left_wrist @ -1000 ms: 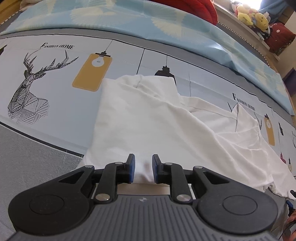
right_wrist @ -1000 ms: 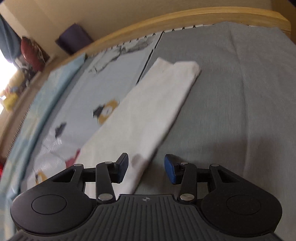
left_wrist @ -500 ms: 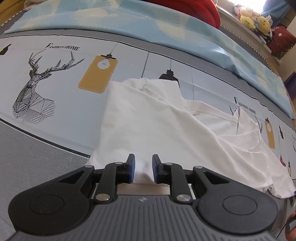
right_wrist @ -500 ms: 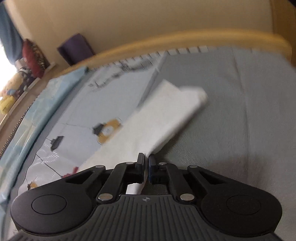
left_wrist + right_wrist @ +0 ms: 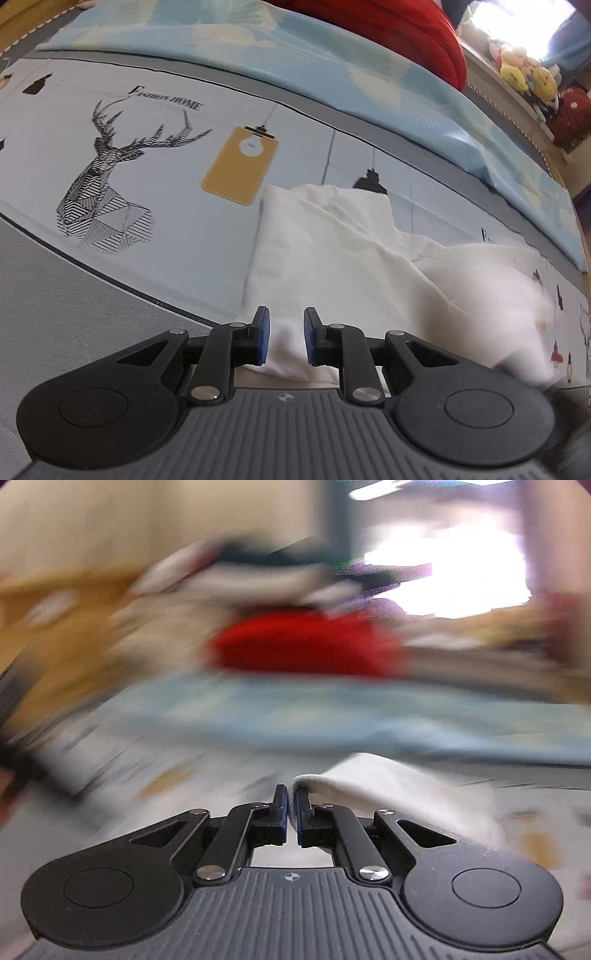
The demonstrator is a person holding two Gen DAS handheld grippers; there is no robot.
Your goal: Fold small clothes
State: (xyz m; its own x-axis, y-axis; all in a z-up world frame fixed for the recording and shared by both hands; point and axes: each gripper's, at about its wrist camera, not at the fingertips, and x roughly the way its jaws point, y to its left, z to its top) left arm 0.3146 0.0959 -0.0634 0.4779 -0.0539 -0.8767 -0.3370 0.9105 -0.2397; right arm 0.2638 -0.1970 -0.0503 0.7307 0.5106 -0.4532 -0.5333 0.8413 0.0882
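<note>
Left wrist view: the left hand-held gripper (image 5: 286, 341) points down at the near edge of a white garment (image 5: 332, 258) that lies on the bed (image 5: 166, 229), over the pale sheet printed with a stag's head (image 5: 105, 188) and hanging lamps. Its blue pads sit a little apart with a bunched fold of the white cloth filling the gap between them, so it looks clamped on that near hem. I judge this grip serves as an anchor: it pins one end while the other end is brought across. The far part of the garment lies fairly flat toward the yellow lamp print (image 5: 240, 166); the right part is a blurred, raised white mass, apparently being lifted. A red cushion (image 5: 406, 33) and soft toys (image 5: 524, 74) sit far off, clear of the work.

Right wrist view: everything beyond the tool is smeared by fast motion. The right hand-held gripper (image 5: 291, 808) has its jaws nearly together, pinching a thin edge of the white garment (image 5: 388, 790), which trails off to the right and hangs from the pads. Held by the very edge, the cloth can drape and be laid over in one sweep. The light blue blanket (image 5: 332, 716) and a red blur lie beyond it.
</note>
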